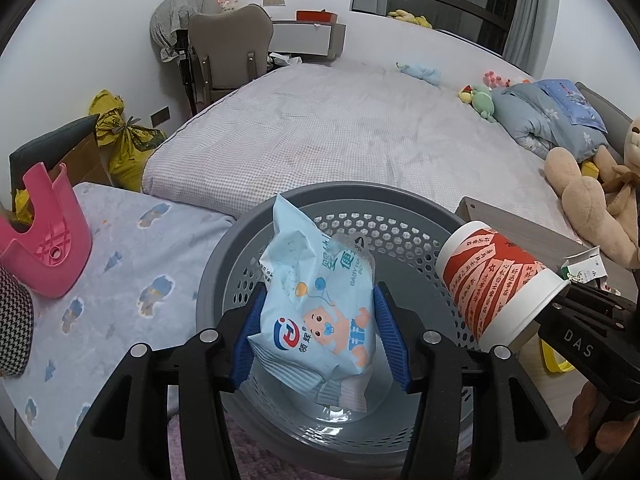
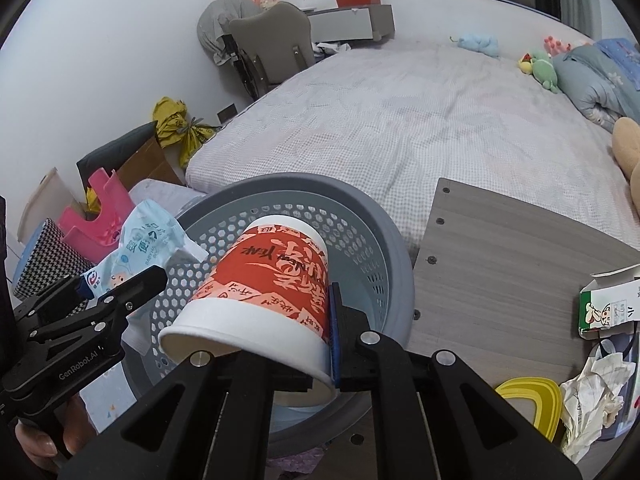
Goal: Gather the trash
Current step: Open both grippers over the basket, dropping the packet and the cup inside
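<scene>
Bedroom, left wrist view: a wide bed (image 1: 340, 128) fills the background, with a grey perforated bin (image 1: 408, 216) at its foot. The left gripper (image 1: 320, 332) has its blue pads on both sides of a wipes pack (image 1: 316, 300), hanging over the bin's middle. To drop it cleanly, spread the fingers there and keep the pack inside the rim.

Right wrist view: the right gripper (image 2: 280, 344) is pinched on the wall of a red cup (image 2: 268, 284), tilted over the bin's near rim. Carry it further inward before letting go. More trash, a carton (image 2: 608, 304) and crumpled paper (image 2: 592, 396), lies on the board (image 2: 500, 256) to the right.
</scene>
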The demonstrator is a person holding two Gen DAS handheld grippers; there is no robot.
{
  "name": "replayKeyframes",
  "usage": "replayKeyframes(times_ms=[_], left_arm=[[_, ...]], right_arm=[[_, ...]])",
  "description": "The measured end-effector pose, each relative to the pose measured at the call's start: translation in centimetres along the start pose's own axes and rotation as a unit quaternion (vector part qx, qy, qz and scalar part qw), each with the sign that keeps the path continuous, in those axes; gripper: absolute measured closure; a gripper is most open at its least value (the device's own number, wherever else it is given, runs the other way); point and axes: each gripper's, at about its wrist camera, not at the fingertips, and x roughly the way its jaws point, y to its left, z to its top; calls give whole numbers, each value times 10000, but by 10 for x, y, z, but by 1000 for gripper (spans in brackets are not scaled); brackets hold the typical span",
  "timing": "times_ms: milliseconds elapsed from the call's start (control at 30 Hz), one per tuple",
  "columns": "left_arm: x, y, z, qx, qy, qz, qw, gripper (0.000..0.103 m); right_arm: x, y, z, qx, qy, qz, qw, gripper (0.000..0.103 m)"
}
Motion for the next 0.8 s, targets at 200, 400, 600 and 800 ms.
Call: replayKeyframes(times_ms=[200,400,600,800], left_arm=[[-1,3,0,-30,-24,171,9998,31],[-3,4,-1,-58,-26,403,9992,26],[-3,5,-3,-105,-16,529,9985,24],[-5,3,-4,-103,-36,643,9979,24]], right_arm=[[-7,0,1,-18,-151,-40,9999,57],[-9,0,1,-36,-220,-13,9998,51],[-11,-1,-2,-43,-256,-9,9997,45],[-13,-1,-3,-26,-292,-13,9996,40]])
